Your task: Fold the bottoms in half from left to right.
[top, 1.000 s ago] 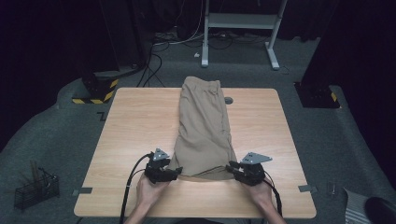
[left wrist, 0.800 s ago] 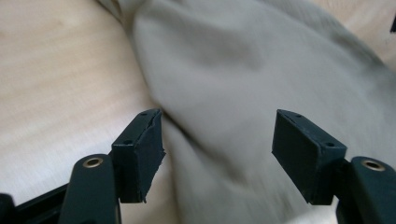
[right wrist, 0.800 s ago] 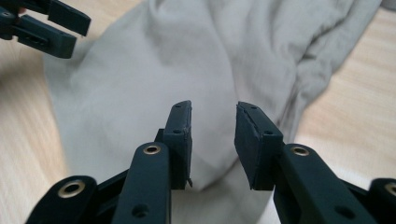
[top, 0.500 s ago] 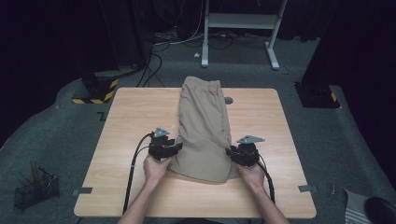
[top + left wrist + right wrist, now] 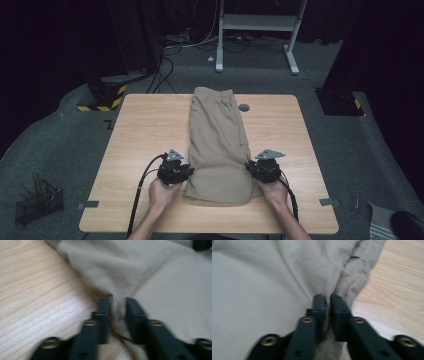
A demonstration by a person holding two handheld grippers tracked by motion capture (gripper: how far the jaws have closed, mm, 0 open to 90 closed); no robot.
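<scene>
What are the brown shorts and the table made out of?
The shorts look like soft woven cloth, maybe cotton: matte tan, and it creases and bunches where the left claw and the right claw pinch its edges. The table looks like light wood, or a wood-look coating: pale, smooth, with long grain lines and a faint sheen.

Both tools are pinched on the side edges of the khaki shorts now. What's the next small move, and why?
Probably lift both edges together and carry them toward the far waistband to fold. The left tool has just closed on a pinch of the shorts, and the right tool grips the opposite edge. The shorts lie flat and lengthwise on the table, so an even lift should keep them straight.
</scene>
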